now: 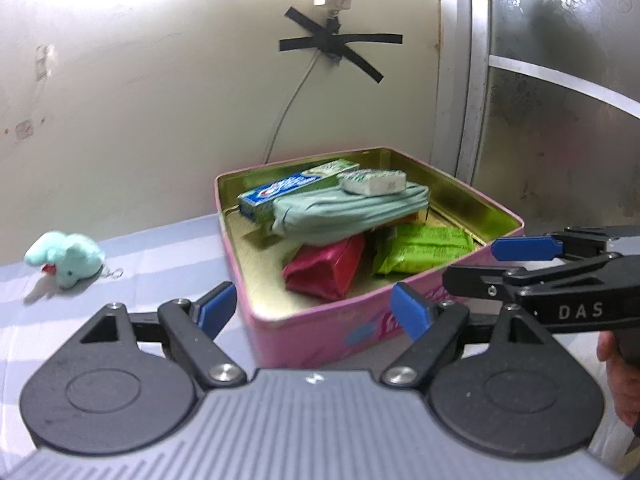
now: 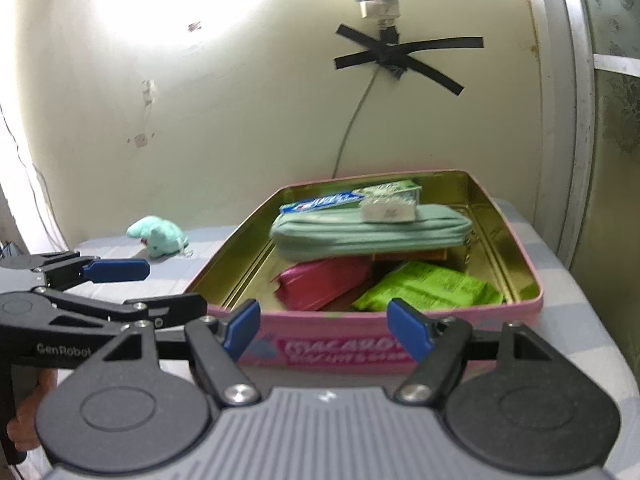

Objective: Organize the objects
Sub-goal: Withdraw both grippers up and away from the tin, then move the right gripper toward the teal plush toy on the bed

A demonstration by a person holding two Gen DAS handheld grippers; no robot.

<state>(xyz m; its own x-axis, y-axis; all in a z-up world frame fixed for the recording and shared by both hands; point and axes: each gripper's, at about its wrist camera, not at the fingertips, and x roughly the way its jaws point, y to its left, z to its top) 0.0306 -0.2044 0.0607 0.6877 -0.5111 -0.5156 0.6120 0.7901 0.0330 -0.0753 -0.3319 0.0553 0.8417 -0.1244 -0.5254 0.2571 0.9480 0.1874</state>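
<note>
the plush (image 1: 66, 258) lay alone on the cloth, far left of the tin (image 1: 400, 304), which already held the other items. your left gripper (image 1: 316, 308) and right gripper (image 2: 320, 326) hung empty, fingers apart. next, probably: reach left and pinch the plush.

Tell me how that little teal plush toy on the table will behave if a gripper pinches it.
The teal plush toy looks soft, so it would probably squash and feel light. Its fuzzy fabric should resist slipping. The small metal ring at its side may dangle once lifted.
</note>
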